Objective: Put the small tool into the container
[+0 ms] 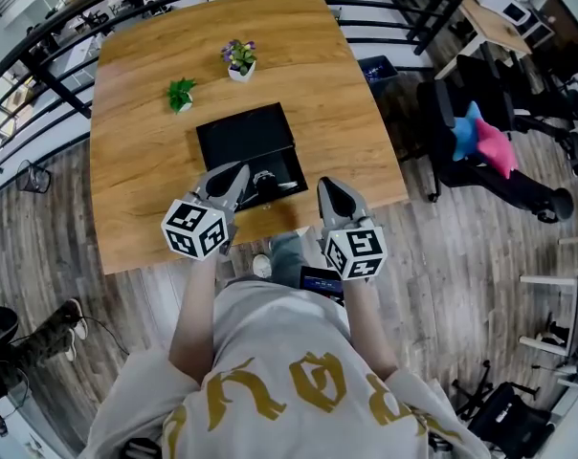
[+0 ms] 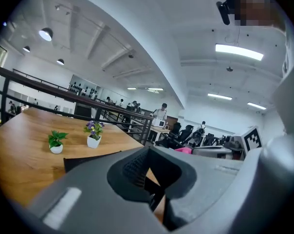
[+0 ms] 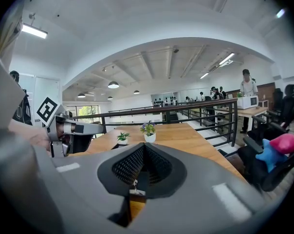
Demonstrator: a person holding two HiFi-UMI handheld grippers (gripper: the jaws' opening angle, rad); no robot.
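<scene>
Left gripper [image 1: 239,172] and right gripper [image 1: 325,187], ribbed jaws clenched together, sit near the flat black rectangular container [image 1: 236,132] on the smooth wooden table [image 1: 299,55].

2 grippers [image 1: 237,174] [image 1: 328,188], 2 potted plants [image 1: 181,95] [image 1: 239,59] (1 flowering), 1 container [image 1: 233,130], 1 table [image 1: 308,75].

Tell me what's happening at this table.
A person stands at a wooden table with a gripper in each hand. The left gripper and the right gripper both have their jaws together and hover at the near end of an open black case. Small metal pieces lie in the case, and neither gripper appears to hold anything.
</scene>
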